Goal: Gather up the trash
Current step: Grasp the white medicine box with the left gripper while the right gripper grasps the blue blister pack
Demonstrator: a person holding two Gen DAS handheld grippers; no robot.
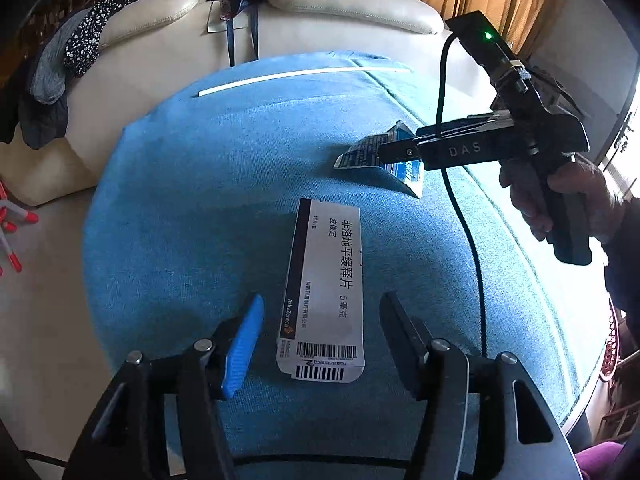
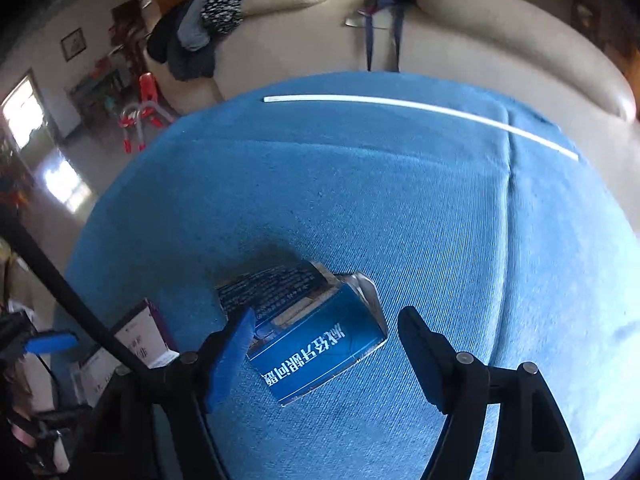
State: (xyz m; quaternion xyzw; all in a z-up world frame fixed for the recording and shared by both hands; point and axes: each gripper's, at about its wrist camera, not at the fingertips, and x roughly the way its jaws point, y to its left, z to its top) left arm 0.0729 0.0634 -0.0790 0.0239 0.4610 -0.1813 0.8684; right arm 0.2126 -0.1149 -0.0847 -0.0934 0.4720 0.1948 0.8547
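Observation:
A flattened white medicine box (image 1: 325, 288) with a dark stripe and barcodes lies on the blue cloth (image 1: 192, 200). My left gripper (image 1: 320, 340) is open, its fingers on either side of the box's near end. A crumpled blue packet (image 2: 316, 332) lies further right; it also shows in the left wrist view (image 1: 404, 160). My right gripper (image 2: 328, 348) is open around the blue packet, its blue pad (image 2: 232, 356) against the packet's left side. In the left wrist view the right gripper (image 1: 384, 152) reaches in from the right over the packet.
A long white strip (image 1: 304, 76) lies at the far side of the cloth. A cream sofa (image 1: 320, 12) stands behind, with dark clothes (image 1: 72, 60) draped over its left arm. A black cable (image 1: 464, 216) hangs from the right gripper across the cloth.

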